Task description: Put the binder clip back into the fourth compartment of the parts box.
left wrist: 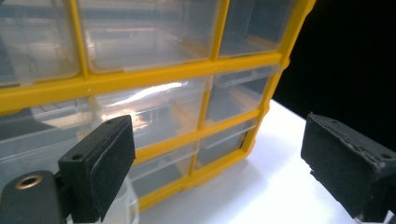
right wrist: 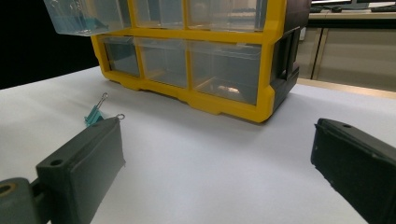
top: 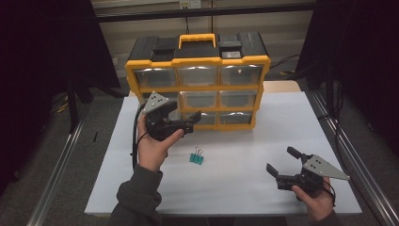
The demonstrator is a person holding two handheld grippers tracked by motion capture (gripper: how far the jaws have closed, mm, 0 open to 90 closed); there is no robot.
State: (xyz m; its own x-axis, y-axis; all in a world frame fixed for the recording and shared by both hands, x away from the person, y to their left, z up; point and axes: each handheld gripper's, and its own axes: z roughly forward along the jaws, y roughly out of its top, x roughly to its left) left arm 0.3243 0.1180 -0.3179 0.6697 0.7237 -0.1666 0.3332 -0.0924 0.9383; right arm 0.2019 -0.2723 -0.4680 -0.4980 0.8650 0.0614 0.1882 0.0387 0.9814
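Yellow-framed drawer cabinet (top: 197,87) on a white counter (top: 244,174), both grippers empty.
Left gripper (top: 186,123) hangs with jaws spread just before the cabinet's lower clear drawers (left wrist: 154,116), holding nothing. Right gripper (top: 282,162) rests low near the counter's right front, jaws apart and empty. Teal binder clip (top: 196,157) lies on the counter between them, just in front of the cabinet; one left drawer (right wrist: 86,16) is pulled out.
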